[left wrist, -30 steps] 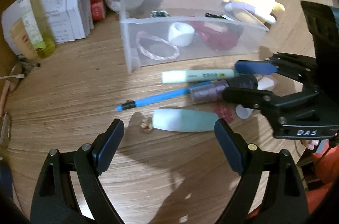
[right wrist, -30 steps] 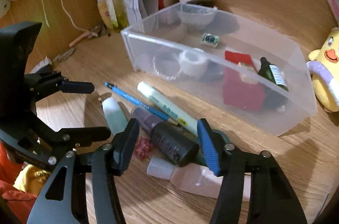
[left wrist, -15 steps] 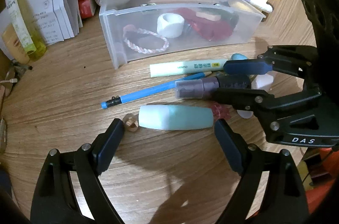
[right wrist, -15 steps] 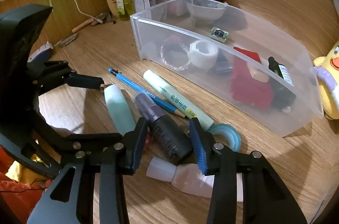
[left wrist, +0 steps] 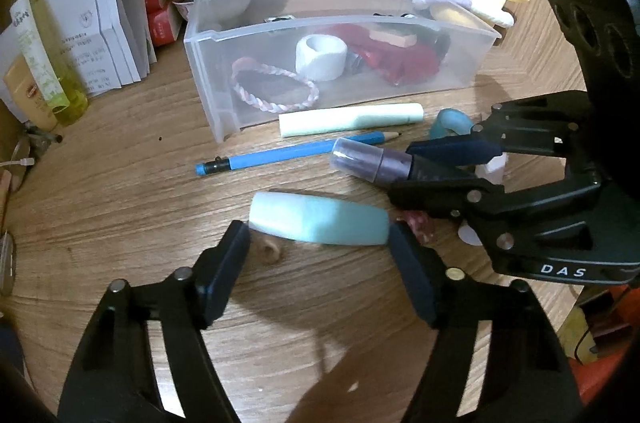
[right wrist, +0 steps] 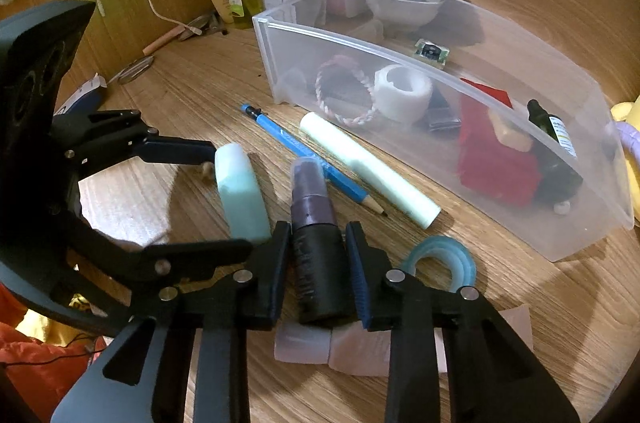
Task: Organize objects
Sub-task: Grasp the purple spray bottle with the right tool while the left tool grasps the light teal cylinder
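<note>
The right gripper (right wrist: 318, 255) was closing across the dark spray bottle (right wrist: 316, 235), whose long axis ran forward between its jaws, pads seemingly touching; the left gripper (left wrist: 320, 255) was closing too, its jaws bracketing the mint tube (left wrist: 320, 223) end to end, not yet gripping it. Each hand was nearest its own object; the clear bin (left wrist: 340, 91) lay beyond both.

My left gripper (left wrist: 320, 255) closing around the light green tube (left wrist: 320, 219), my right gripper (left wrist: 436, 163) closing on the purple bottle (left wrist: 372, 161), clear box (left wrist: 340, 71) farther off

Both tools pitched down over the wooden table (left wrist: 120, 223). Left tool (left wrist: 320, 247) jaws closing, pads not yet pressing anything. Right tool (right wrist: 318, 259) just right of it, jaws closing, pads gripping.
</note>
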A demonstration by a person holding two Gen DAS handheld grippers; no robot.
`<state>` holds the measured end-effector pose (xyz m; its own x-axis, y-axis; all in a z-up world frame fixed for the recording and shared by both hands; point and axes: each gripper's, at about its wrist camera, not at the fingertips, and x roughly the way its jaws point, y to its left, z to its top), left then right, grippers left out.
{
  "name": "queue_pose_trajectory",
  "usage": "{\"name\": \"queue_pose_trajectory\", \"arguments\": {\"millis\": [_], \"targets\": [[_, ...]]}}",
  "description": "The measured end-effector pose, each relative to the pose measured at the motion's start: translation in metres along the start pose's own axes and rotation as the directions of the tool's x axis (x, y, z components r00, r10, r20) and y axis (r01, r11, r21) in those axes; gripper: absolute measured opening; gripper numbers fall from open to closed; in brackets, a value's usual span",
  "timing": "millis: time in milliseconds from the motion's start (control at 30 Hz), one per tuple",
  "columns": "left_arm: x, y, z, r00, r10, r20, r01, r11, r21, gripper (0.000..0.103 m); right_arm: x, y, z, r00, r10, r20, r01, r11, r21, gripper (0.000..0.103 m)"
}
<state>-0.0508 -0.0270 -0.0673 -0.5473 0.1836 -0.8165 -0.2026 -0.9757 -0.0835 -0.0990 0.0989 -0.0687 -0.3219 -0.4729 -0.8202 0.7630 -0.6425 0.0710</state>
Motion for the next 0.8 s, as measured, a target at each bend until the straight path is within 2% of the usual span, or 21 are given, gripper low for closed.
{"name": "queue_pose_trajectory", "arguments": {"millis": [233, 333, 500, 600, 667, 800], "targets": [[-0.001, 0.001, 0.000, 1.000, 0.001, 0.011, -0.001, 1.000, -0.006, 0.071, -0.004, -0.001, 0.003, 1.000, 0.012, 0.001, -0.012, 1.000, 0.012, 0.025], [-0.003, 0.003, 0.000, 1.000, -0.002, 0.012, 0.002, 1.000, -0.015, 0.050, -0.008, 0.000, 0.004, 1.000, 0.019, 0.011, -0.019, 1.000, 0.018, 0.024], [-0.004, 0.006, -0.001, 1.000, -0.004, 0.001, 0.004, 1.000, -0.010, 0.049, -0.012, 0.004, 0.007, 1.000, 0.011, 0.017, -0.012, 1.000, 0.011, 0.024], [-0.004, 0.005, -0.001, 1.000, 0.004, -0.007, -0.004, 1.000, 0.004, 0.057, -0.010, 0.005, 0.009, 1.000, 0.010, 0.007, -0.010, 1.000, 0.004, 0.024], [-0.005, 0.006, 0.000, 1.000, 0.015, 0.000, -0.015, 1.000, 0.004, 0.073, -0.008, 0.005, 0.010, 1.000, 0.009, -0.002, -0.009, 1.000, 0.007, 0.024], [-0.003, 0.008, 0.006, 1.000, 0.026, -0.006, -0.026, 1.000, 0.011, 0.076, -0.003, 0.003, 0.013, 1.000, 0.007, -0.014, -0.007, 1.000, 0.013, 0.024]]}}
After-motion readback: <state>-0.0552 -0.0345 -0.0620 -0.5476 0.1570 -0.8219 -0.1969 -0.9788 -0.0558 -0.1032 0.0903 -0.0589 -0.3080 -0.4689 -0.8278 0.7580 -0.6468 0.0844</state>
